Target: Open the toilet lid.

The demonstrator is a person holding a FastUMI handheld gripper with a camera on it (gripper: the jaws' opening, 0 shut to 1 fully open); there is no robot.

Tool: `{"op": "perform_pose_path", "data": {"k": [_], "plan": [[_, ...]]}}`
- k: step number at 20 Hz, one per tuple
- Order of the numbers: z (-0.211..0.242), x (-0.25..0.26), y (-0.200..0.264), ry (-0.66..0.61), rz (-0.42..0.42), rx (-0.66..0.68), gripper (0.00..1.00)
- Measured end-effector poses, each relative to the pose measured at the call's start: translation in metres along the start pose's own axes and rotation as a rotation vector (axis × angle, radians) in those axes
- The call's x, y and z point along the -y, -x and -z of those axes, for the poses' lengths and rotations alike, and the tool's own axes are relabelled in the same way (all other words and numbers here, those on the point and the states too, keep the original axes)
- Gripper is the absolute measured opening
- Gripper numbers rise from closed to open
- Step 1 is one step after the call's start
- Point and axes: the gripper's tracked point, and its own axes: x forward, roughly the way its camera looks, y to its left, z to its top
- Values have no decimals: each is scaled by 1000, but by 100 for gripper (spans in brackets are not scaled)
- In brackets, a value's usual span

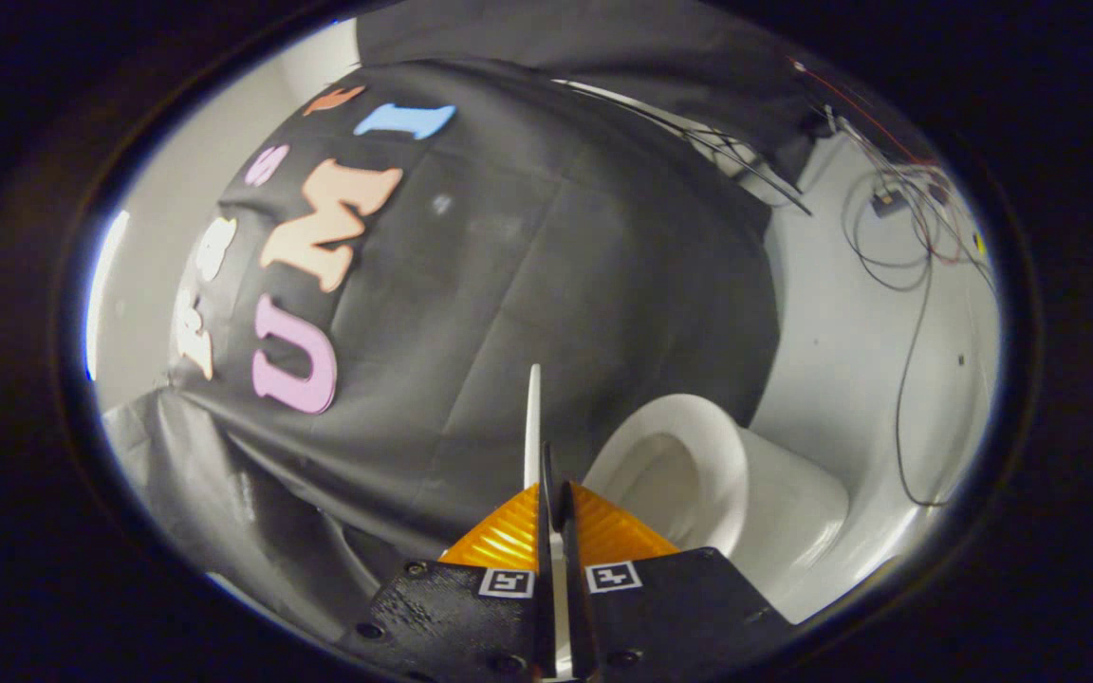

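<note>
Black cloth wall (527, 285) hangs behind, a pale wall strung with loose cables (907, 247) to one side. The toilet lid (534, 417) is seen edge-on, a thin white blade running straight ahead from between the fingers, its long axis in line with them. The gripper (554, 493) is clamped on that edge, both fingers pressing, probably to swing it up. Beside the fingers, the open toilet bowl (689, 465) already shows.
</note>
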Motion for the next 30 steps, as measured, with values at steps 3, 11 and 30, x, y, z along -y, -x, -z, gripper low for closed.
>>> {"op": "perform_pose_path", "data": {"k": [3, 11, 30], "plan": [[2, -38, -3, 107, 0, -13, 6], [21, -123, -11, 449, 54, -14, 5], [116, -258, -23, 911, 31, -93, 6]]}}
